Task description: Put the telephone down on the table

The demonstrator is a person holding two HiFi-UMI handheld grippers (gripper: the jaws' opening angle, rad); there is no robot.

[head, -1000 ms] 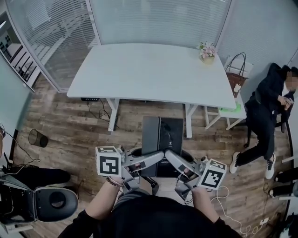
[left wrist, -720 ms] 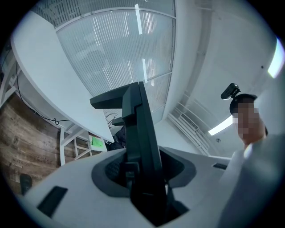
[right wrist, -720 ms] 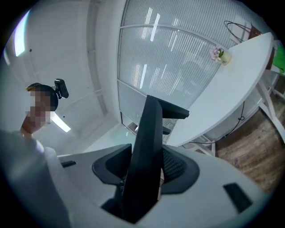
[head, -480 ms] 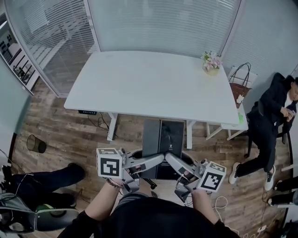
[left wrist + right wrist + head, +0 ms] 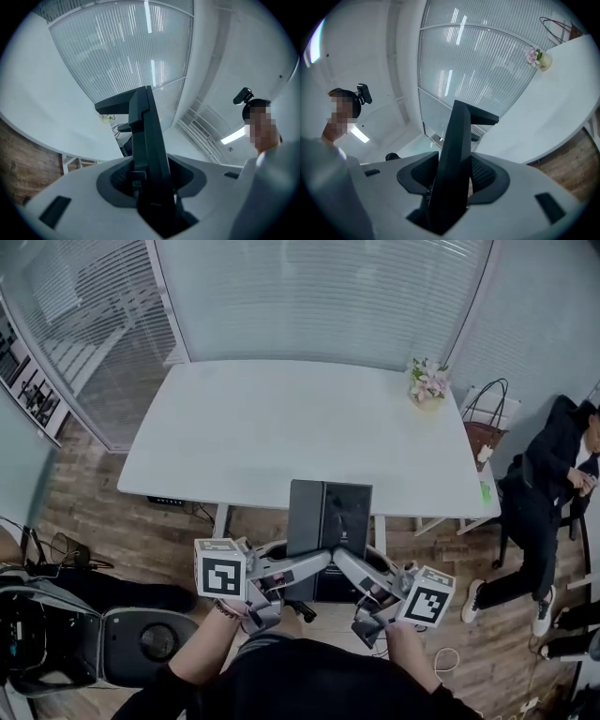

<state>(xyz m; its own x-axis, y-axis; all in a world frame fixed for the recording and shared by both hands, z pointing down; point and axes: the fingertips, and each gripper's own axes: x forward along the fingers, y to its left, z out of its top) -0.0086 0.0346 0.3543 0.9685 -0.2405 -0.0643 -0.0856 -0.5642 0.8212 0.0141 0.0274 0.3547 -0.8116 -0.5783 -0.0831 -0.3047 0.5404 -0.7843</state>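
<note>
Flat black telephone [image 5: 328, 517] gripped at its near edge by fingers of left gripper [image 5: 317, 561] and right gripper [image 5: 349, 563], held level at near edge of white bench [image 5: 281, 427]. Pink flowers [image 5: 428, 381] at far corner. Wood-plank floor [image 5: 94, 493], blinded glass walls [image 5: 319, 296].

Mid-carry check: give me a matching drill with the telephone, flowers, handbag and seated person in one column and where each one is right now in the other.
Things:
1. telephone
2. flowers
3. handbag
4. seated person

Places:
A. far right corner of the table
B. right edge of the head view, on the far side of the handbag from the table
C. clamped between the left gripper and right gripper
D. just past the table's right end

Pairs: 1-C, 2-A, 3-D, 4-B
</note>
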